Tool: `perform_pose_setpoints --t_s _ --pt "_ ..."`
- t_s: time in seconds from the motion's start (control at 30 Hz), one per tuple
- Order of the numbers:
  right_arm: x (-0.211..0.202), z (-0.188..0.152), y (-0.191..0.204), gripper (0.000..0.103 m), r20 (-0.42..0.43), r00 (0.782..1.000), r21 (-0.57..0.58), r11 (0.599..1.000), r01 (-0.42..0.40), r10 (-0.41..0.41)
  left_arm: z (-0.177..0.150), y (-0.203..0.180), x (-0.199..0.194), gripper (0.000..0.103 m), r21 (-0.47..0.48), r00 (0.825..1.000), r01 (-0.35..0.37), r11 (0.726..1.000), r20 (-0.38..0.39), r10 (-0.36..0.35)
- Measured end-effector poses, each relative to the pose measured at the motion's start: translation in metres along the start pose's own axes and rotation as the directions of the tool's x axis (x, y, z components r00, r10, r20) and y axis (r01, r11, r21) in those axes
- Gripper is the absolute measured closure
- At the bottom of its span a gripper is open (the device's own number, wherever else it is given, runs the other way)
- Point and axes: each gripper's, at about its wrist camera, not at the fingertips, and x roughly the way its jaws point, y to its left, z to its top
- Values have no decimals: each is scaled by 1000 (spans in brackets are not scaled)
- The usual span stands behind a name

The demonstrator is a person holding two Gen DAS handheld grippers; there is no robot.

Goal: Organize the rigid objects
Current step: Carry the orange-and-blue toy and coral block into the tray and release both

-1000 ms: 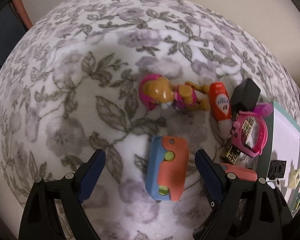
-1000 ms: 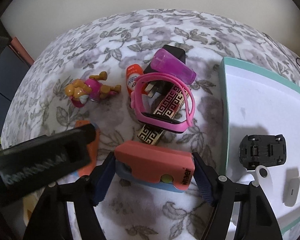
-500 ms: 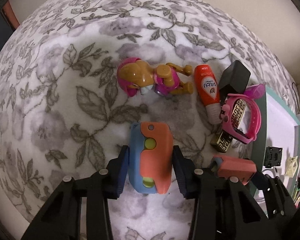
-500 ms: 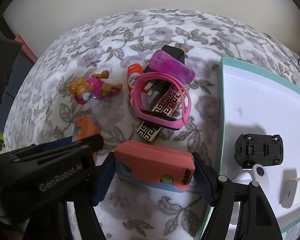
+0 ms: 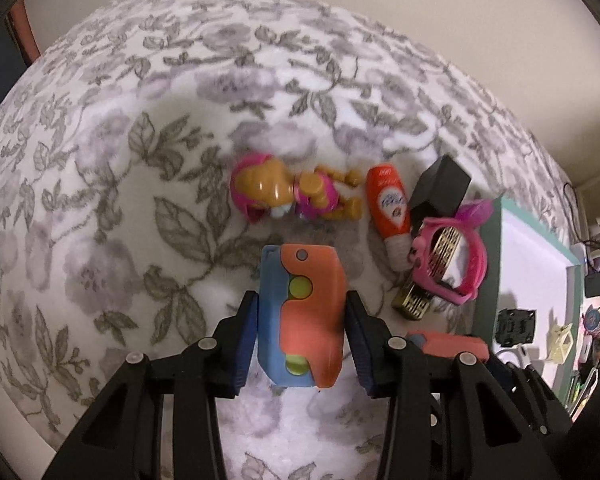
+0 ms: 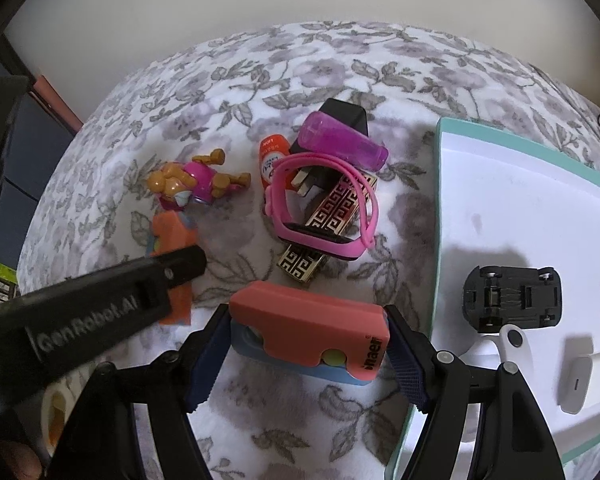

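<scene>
My left gripper (image 5: pixel 302 330) is shut on an orange and blue block toy (image 5: pixel 302 312) over the floral blanket. My right gripper (image 6: pixel 306 338) is shut on a second orange and blue block toy (image 6: pixel 312 330), just left of the teal-rimmed white tray (image 6: pixel 438 208). The left gripper's arm (image 6: pixel 100 308) crosses the right wrist view, with its toy (image 6: pixel 172 240) partly hidden behind it. On the blanket lie a pink and tan puppy figure (image 5: pixel 288 194), an orange tube (image 5: pixel 390 204), a pink watch (image 6: pixel 324 204) and a gold patterned bar (image 6: pixel 324 228).
A black plug adapter (image 6: pixel 344 118) and a purple tube (image 6: pixel 340 142) lie behind the watch. In the tray lie a black toy car (image 6: pixel 512 298), a white tag (image 6: pixel 514 338) and a white fob (image 6: pixel 576 384). A pale wall stands behind the bed.
My left gripper closed from wide open onto the orange and blue toy and now holds it. My right gripper keeps its toy and has barely moved.
</scene>
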Motion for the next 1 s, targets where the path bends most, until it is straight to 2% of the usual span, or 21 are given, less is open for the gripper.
perform_pose_setpoints --t_s 0.33,0.53,0.83,1.0 --pt "-34 7 -11 27 90 995 37 998 -46 42 4 -5 -37 59 0 991 32 999 128 -31" --pt "-51 10 -26 27 141 990 67 997 -28 18 3 -19 -47 59 8 984 52 999 168 -53" --pt "-70 12 -84 27 180 982 212 977 10 -50 3 -64 -50 59 126 978 61 990 190 -85" --pt "-79 10 -126 27 186 976 307 951 48 -110 1 -93 -43 59 174 982 67 982 162 -96"
